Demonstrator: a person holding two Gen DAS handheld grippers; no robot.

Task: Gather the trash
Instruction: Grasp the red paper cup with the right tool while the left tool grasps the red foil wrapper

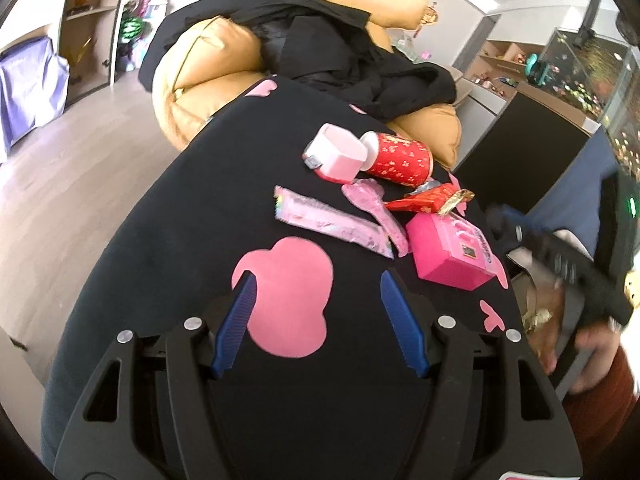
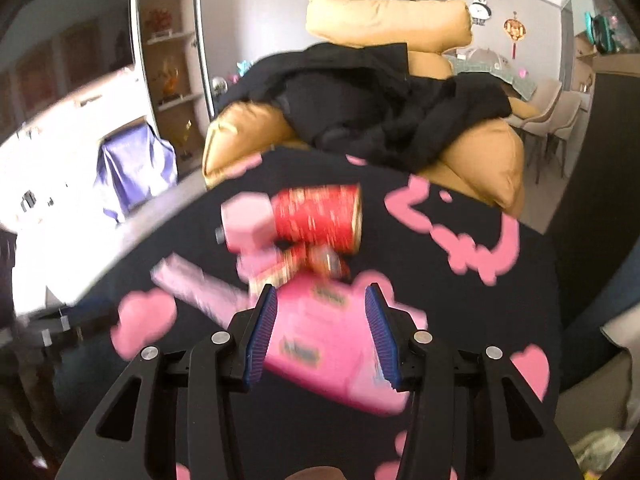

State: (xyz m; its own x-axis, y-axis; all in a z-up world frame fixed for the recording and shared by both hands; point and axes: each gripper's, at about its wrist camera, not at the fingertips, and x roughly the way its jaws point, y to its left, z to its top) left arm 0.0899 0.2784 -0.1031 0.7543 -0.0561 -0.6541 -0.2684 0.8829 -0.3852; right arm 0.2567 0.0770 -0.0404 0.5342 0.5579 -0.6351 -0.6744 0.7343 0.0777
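A round surface covered in black cloth (image 1: 168, 216) with pink heart-like shapes fills the middle of both wrist views. Behind it, at twelve o'clock, a tan leather sofa (image 1: 208, 60) is heaped with black clothing (image 1: 320, 52); pale wood floor (image 1: 60, 168) lies open at nine o'clock, with shelving (image 1: 88, 32) and a purple-draped object beyond. The trash sits clustered toward the cloth's two o'clock side: a pale pink box (image 1: 334, 154) touching a red paper cup (image 1: 396, 158) on its side, a long pink wrapper (image 1: 332, 220), a red foil wrapper (image 1: 424, 202), and a bright pink carton (image 1: 452, 250) near the cloth's edge. The left gripper (image 1: 320, 300) hovers over bare cloth, its blue fingers spread with nothing between them. The right gripper (image 2: 322, 320), seen in its own blurred view, stands part open with the carton between its fingers; whether the pads press it cannot be told. At three o'clock, beyond the edge, a person's hand (image 1: 592, 344) is visible.
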